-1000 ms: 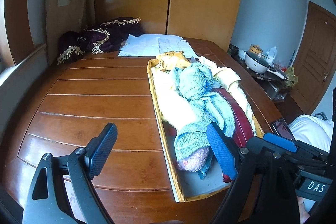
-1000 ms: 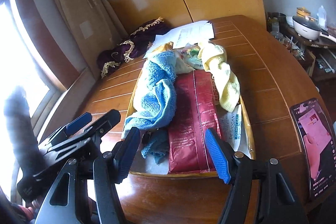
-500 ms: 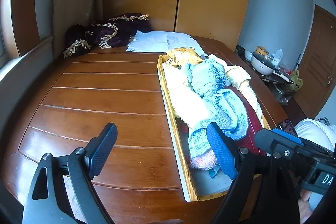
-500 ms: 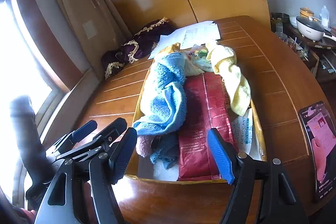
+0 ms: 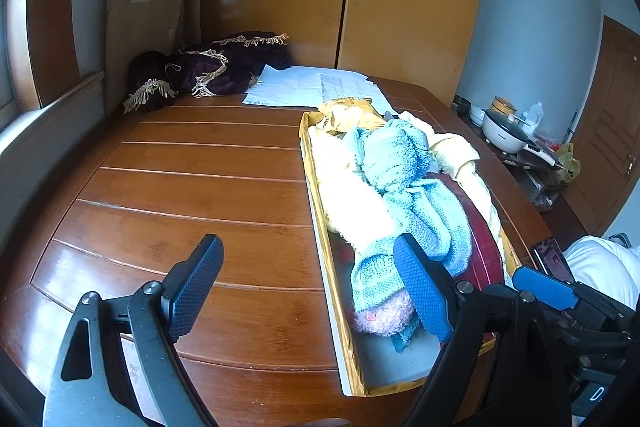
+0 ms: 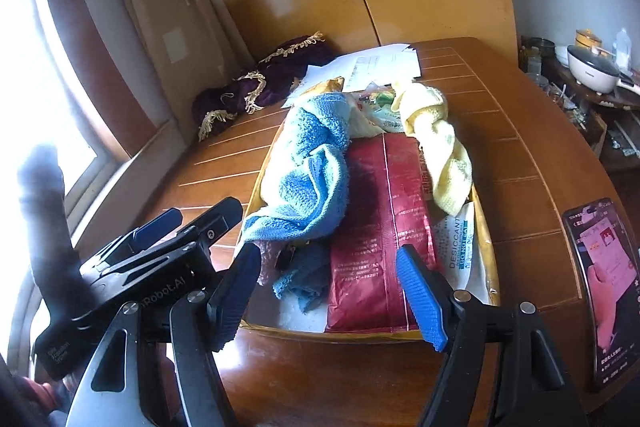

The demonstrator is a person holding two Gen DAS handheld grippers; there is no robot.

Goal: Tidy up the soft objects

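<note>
in the tray on the worktop: a limp blue towel.
both my grippers' fingers hang wide, empty; i'd pinch its bunched near fold, expecting light, floppy drape.

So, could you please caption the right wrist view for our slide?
Open right gripper hovers before a tray holding a blue towel, yellow towel and red packet.

1. The table is glossy, grooved wood.
2. The blue towel is rough, looped terry cloth.
3. The red pouch looks like shiny plastic film.
4. The finger pads are textured blue.
</note>
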